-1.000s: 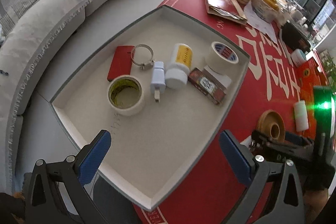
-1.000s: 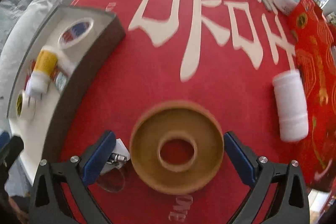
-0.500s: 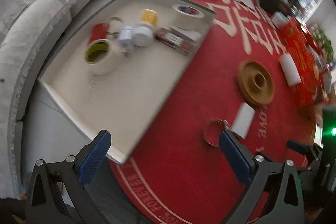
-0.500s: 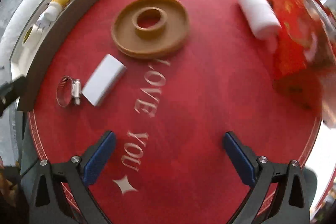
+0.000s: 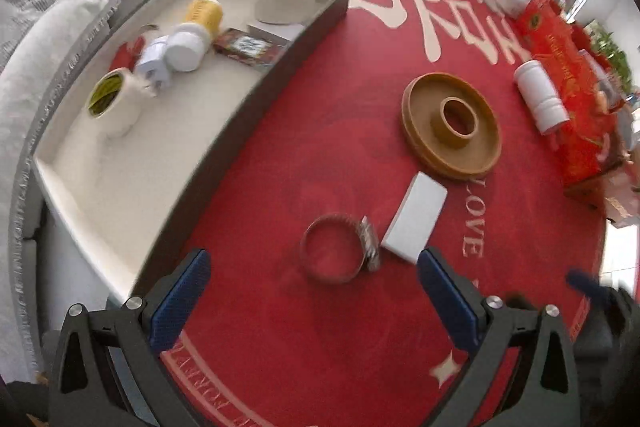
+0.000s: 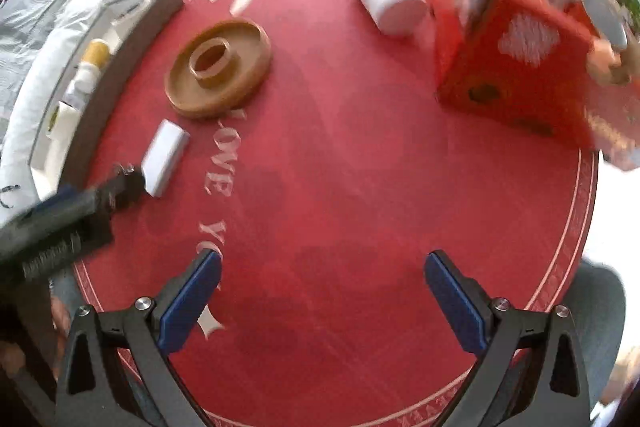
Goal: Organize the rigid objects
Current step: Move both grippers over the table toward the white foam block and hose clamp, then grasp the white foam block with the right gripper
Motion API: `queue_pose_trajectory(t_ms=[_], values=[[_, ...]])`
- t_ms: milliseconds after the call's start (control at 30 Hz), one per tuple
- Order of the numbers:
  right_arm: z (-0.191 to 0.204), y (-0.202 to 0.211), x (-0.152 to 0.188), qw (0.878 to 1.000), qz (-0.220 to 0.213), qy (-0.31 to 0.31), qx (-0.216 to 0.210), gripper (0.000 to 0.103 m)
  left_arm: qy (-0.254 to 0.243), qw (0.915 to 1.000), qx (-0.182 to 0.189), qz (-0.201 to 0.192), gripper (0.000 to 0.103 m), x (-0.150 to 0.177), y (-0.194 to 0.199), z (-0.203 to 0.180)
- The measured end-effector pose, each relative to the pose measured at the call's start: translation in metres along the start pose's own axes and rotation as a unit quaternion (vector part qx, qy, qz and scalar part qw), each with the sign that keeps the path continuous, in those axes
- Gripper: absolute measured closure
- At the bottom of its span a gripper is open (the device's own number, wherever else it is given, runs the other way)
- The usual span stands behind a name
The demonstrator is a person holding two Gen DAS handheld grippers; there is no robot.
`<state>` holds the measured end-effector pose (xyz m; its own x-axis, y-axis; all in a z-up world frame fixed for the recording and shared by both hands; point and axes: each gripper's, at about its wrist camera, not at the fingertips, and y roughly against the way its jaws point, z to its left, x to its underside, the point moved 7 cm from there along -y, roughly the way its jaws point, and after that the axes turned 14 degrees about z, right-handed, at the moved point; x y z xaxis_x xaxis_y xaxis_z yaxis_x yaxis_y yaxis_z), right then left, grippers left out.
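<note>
Your left gripper (image 5: 312,301) hangs with fingers spread wide and empty; the hose clamp (image 5: 338,249) lies between them on the red surface (image 5: 320,115), touching the white block (image 5: 416,223), right of the tray (image 5: 224,151). Your right gripper (image 6: 322,297) is likewise agape, holding nothing.

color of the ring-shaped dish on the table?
Tan brown all over, rim and centre hub alike. The ring-shaped dish shows best in the left wrist view.

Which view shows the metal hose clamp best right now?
Left wrist: the hose clamp lies whole on the red tablecloth, ahead of the open left claw. In the right wrist view, the other tool hides nearly all of it.
</note>
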<state>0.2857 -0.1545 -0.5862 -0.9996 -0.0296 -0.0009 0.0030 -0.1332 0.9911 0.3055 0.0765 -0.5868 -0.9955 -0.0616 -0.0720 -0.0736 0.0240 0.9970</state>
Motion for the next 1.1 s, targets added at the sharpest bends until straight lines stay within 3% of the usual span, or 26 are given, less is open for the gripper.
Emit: queue_pose_trajectory(t_ms=[133,267,333,500,533,633,667,833,967,1100], values=[[0.043,-0.002,-0.015,0.989,-0.020,0.146,0.014,0.001,0.041,0.9976,0.026,-0.048,0.000,0.010,0.030,0.036],[0.088,-0.018,-0.014,0.952,-0.028,0.299,0.052,0.001,0.115,0.9899,0.044,-0.071,0.000,0.011,0.047,0.077],[0.101,-0.025,-0.013,0.938,-0.030,0.339,0.065,0.002,0.136,0.9874,0.046,-0.066,0.000,0.012,0.047,0.088],[0.118,-0.034,-0.030,0.931,-0.036,0.363,0.038,0.005,0.145,0.9874,0.039,-0.051,0.000,0.014,0.042,0.094],[0.119,-0.033,-0.029,0.929,-0.037,0.366,0.035,0.011,0.142,0.9880,0.039,-0.047,0.000,0.015,0.040,0.092],[0.144,-0.031,-0.025,0.920,-0.038,0.388,0.035,0.050,0.130,0.9901,0.038,-0.038,0.000,0.018,0.035,0.083],[0.149,-0.031,-0.022,0.920,-0.036,0.389,0.045,0.050,0.123,0.9911,0.037,-0.035,0.000,0.018,0.033,0.079],[0.126,-0.028,-0.016,0.941,-0.014,0.334,0.048,0.050,0.073,0.9965,0.024,-0.033,0.000,0.015,0.034,0.053],[0.071,-0.023,0.004,0.972,0.016,0.227,0.059,0.050,-0.015,0.9995,0.009,-0.026,0.000,0.005,0.027,0.002],[0.028,-0.018,0.019,0.989,0.035,0.138,0.045,0.050,-0.082,0.9961,-0.022,-0.022,0.000,-0.011,0.009,-0.048]])
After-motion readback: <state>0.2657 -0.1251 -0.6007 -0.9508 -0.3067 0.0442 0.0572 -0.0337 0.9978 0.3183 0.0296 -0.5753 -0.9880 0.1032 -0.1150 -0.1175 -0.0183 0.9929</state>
